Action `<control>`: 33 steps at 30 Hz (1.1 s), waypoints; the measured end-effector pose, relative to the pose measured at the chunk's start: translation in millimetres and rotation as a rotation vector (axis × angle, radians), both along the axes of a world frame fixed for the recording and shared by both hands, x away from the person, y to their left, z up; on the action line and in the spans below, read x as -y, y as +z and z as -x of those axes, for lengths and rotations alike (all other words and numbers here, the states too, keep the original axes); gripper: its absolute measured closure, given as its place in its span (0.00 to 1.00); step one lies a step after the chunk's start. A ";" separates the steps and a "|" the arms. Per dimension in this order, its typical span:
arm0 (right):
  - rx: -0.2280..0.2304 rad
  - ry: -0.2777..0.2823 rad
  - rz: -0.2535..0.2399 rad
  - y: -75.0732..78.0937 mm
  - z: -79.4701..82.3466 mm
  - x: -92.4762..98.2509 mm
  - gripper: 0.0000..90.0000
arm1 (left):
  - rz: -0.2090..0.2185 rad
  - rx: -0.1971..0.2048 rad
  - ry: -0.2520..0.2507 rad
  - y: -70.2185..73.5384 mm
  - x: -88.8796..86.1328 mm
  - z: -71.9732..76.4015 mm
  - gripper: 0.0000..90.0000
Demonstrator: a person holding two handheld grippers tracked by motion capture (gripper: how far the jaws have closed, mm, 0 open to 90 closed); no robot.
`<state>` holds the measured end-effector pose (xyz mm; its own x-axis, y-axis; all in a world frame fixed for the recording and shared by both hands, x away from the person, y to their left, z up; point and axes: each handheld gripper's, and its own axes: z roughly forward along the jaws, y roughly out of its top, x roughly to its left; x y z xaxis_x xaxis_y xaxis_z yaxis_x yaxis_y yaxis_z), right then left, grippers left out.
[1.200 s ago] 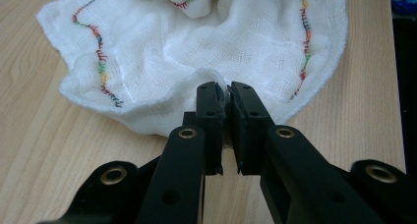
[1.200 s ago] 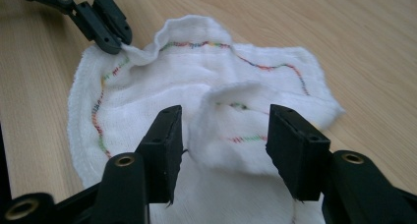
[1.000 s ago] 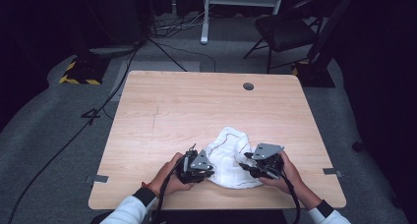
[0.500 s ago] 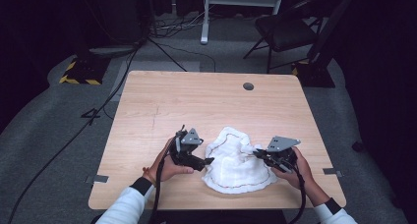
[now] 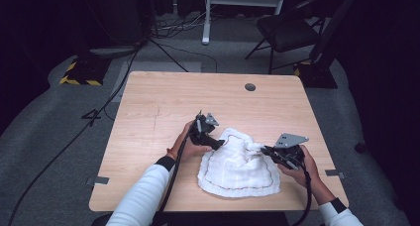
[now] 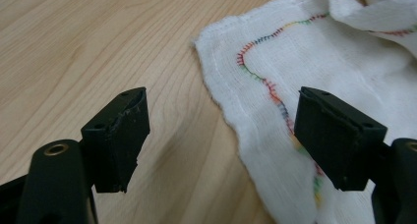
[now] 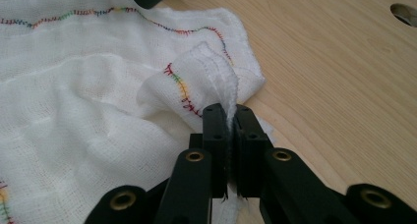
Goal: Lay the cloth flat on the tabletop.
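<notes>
A white cloth (image 5: 237,169) with coloured stitching lies crumpled but partly spread on the near half of the wooden table (image 5: 163,112). My left gripper (image 5: 219,143) hovers at the cloth's far-left corner. Its jaws have just been opening and now stand wide in the left gripper view (image 6: 223,106). The cloth's edge (image 6: 344,57) lies below, between them, with no pad pressing on it. My right gripper (image 5: 264,149) is shut on a lifted fold of the cloth's right edge. In the right gripper view (image 7: 227,111) the cloth (image 7: 88,101) is pinched between the jaws.
A round cable hole (image 5: 250,86) sits near the table's far edge. Beyond the table stand a dark chair (image 5: 287,30) and a white stand (image 5: 205,18), with cables (image 5: 124,77) across the grey floor. Bare wood lies left of the cloth.
The left gripper let go of the cloth, opened wide and moved left and farther away. The right gripper closed on the cloth's edge and pulled it right, spreading the cloth flatter.
</notes>
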<state>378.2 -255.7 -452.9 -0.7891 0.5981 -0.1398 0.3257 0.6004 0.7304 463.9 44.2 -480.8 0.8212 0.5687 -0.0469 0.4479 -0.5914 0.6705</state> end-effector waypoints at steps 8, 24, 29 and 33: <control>0.006 -0.014 -0.004 -1.2 -4.8 5.1 0.97 | -0.028 0.019 0.022 -5.7 23.6 -15.5 0.26; 0.023 -0.065 -0.023 0.8 -14.2 16.6 0.98 | 0.008 -0.028 -0.066 -10.2 22.5 -11.3 0.83; 0.025 -0.080 -0.066 4.5 -15.8 21.3 0.98 | 0.027 0.040 -0.063 1.5 10.3 -6.4 0.93; 0.035 -0.100 -0.108 12.3 -17.8 26.0 0.98 | 0.093 0.075 -0.058 22.1 -7.8 -2.2 0.94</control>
